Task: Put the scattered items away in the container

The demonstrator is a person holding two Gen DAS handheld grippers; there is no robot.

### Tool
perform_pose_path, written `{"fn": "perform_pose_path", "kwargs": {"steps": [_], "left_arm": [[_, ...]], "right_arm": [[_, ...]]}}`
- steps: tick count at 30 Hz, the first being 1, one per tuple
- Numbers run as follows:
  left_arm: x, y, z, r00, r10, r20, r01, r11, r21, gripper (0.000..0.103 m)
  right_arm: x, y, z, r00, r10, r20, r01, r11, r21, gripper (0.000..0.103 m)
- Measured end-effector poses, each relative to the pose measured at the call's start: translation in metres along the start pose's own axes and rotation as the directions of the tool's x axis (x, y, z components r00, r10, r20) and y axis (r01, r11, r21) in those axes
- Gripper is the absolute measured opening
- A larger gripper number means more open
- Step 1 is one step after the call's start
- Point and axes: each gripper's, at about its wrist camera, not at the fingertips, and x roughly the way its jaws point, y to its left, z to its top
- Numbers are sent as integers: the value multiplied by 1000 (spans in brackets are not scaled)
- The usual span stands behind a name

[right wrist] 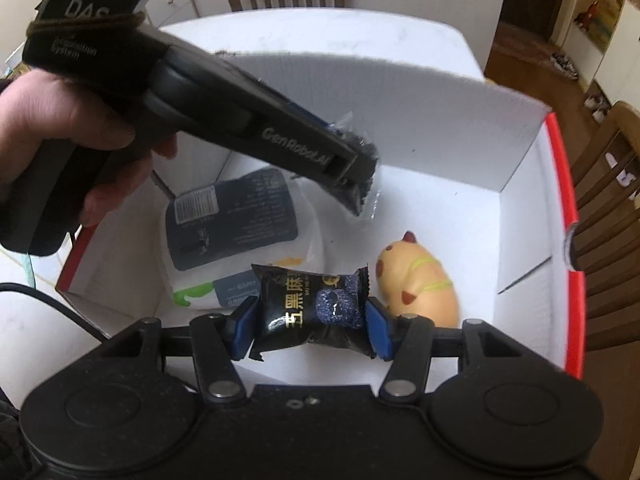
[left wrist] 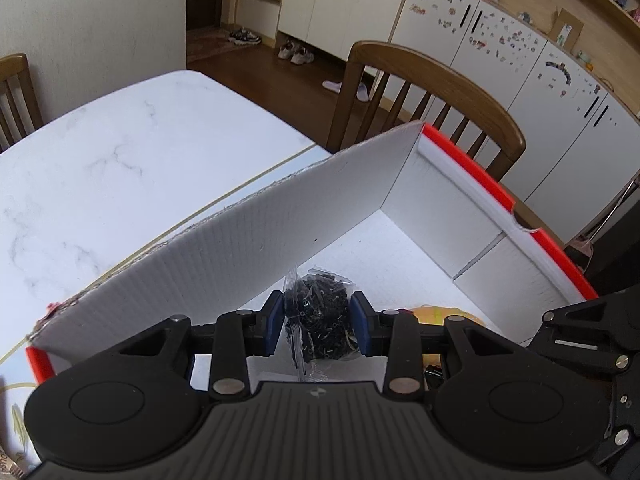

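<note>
Gripping a clear bag of small black screws, the left claw hangs over the white box; its side reads "GenRobot.AI". The right claw clamps a black snack packet with gold Chinese lettering above the box floor, beside a yellow toy and barcoded packet.

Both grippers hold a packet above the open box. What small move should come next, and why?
Probably open the left gripper to drop its clear bag of small black parts. The bag already hangs inside the box walls, above the white floor. The right gripper with the black snack packet could release after, beside the yellow toy.
</note>
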Motion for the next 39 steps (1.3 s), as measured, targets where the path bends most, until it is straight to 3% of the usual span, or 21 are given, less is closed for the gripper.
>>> {"fn": "perform_pose_path", "kwargs": {"steps": [21, 36, 39], "left_arm": [[33, 2, 10, 992, 0, -122, -3, 1000, -23, 35], [44, -5, 7, 982, 5, -190, -7, 1000, -10, 35], [42, -5, 6, 982, 12, -191, -14, 1000, -10, 43]], "right_arm": [[30, -9, 8, 992, 25, -128, -23, 1000, 18, 56], [30, -14, -2, 991, 4, -132, -1, 1000, 21, 65], [27, -16, -5, 992, 3, -124, 0, 1000, 27, 68]]}}
